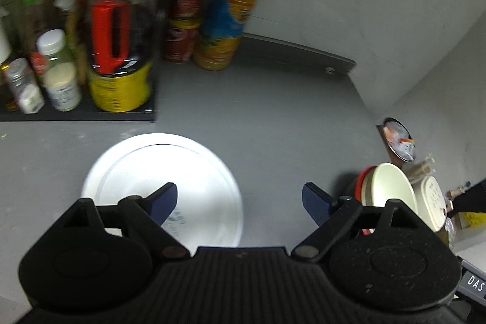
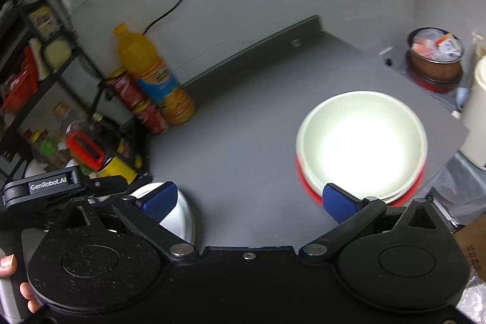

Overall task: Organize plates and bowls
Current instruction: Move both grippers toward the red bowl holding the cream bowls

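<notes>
A white plate [image 1: 170, 187] lies flat on the grey counter [image 1: 273, 126], just under and ahead of my left gripper [image 1: 240, 199], which is open and empty; its left fingertip is over the plate. The plate's edge shows in the right wrist view [image 2: 179, 217]. A stack of cream bowls on a red one [image 2: 361, 144] sits on the counter ahead-right of my right gripper [image 2: 249, 199], which is open and empty. The stack also shows in the left wrist view [image 1: 385, 184], at the right.
Bottles and jars [image 1: 115, 50] stand on a black rack at the left. An orange juice bottle [image 2: 152, 75] and red cans [image 2: 136, 102] stand by the wall. A brown bowl of packets [image 2: 434, 56] and a cream container [image 2: 477, 111] sit at the right.
</notes>
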`<state>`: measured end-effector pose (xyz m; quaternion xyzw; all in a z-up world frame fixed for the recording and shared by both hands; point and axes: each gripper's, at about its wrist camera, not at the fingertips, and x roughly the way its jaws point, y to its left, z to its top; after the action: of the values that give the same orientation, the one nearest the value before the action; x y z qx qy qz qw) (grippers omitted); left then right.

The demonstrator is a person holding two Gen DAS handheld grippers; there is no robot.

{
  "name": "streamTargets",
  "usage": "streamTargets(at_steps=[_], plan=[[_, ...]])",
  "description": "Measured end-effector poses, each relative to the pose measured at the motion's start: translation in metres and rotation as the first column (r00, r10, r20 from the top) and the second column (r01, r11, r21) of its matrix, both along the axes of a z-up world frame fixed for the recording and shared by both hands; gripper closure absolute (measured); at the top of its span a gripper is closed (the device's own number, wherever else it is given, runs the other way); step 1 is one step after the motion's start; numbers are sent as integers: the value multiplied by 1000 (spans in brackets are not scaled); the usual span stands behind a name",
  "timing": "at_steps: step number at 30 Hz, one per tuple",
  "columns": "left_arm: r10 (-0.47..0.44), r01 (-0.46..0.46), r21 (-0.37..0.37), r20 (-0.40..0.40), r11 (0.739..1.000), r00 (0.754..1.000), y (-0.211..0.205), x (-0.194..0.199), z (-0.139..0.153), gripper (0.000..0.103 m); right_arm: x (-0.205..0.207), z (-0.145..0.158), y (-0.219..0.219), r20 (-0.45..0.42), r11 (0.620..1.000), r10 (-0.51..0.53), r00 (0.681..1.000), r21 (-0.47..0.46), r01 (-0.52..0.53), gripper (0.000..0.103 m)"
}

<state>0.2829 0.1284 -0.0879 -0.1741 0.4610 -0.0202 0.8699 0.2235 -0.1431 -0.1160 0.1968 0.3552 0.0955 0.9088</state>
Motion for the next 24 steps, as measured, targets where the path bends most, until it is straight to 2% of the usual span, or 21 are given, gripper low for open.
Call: streamTargets(at_steps=[11, 18, 24], plan=[[-90, 90, -19, -16, 996, 996, -82, 36, -3, 15, 18, -3, -74, 4, 997, -69, 998, 41, 69, 0], [-96, 96, -8, -38, 995, 995, -124, 56, -10, 15, 43, -20, -108, -31, 996, -75, 997, 48, 76, 0], [-81, 78, -46, -71, 996, 994, -151, 71, -19, 15, 64, -34, -131, -65, 998, -45, 997, 38, 48, 0]])
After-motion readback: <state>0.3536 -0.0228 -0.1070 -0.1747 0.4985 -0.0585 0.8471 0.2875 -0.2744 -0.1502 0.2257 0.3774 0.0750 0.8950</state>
